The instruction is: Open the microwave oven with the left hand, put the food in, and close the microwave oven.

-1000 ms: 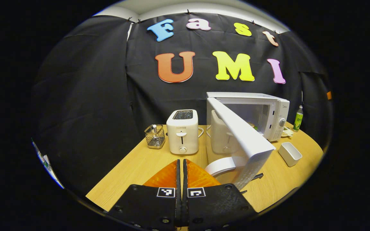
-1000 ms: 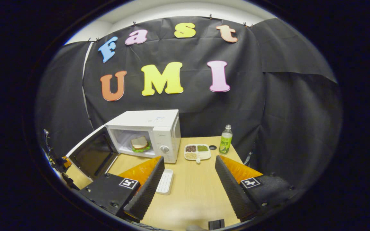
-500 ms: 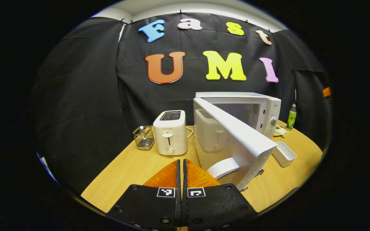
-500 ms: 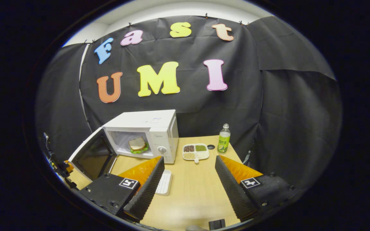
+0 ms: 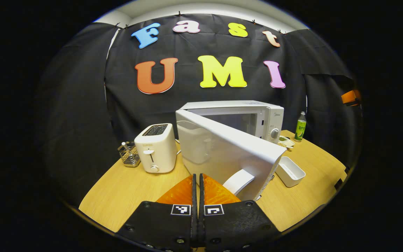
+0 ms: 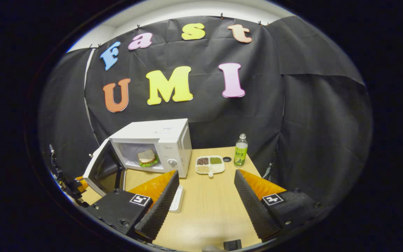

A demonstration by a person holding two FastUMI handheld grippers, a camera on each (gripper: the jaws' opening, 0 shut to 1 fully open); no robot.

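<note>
Microwave door [image 5: 229, 154] half-open, seemingly touching closed left claw [image 5: 197, 182].

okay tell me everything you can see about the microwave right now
The white box-shaped microwave oven stands at the back of the light wooden table, against the black cloth wall. Its side-hinged door, white outside with a dark window inside, stands partly open, swung out on the hinge side. A curved white handle sits near the door's free edge, right ahead of the shut left gripper. A round knob is on the control panel. Inside rests a sandwich with green lettuce.
</note>
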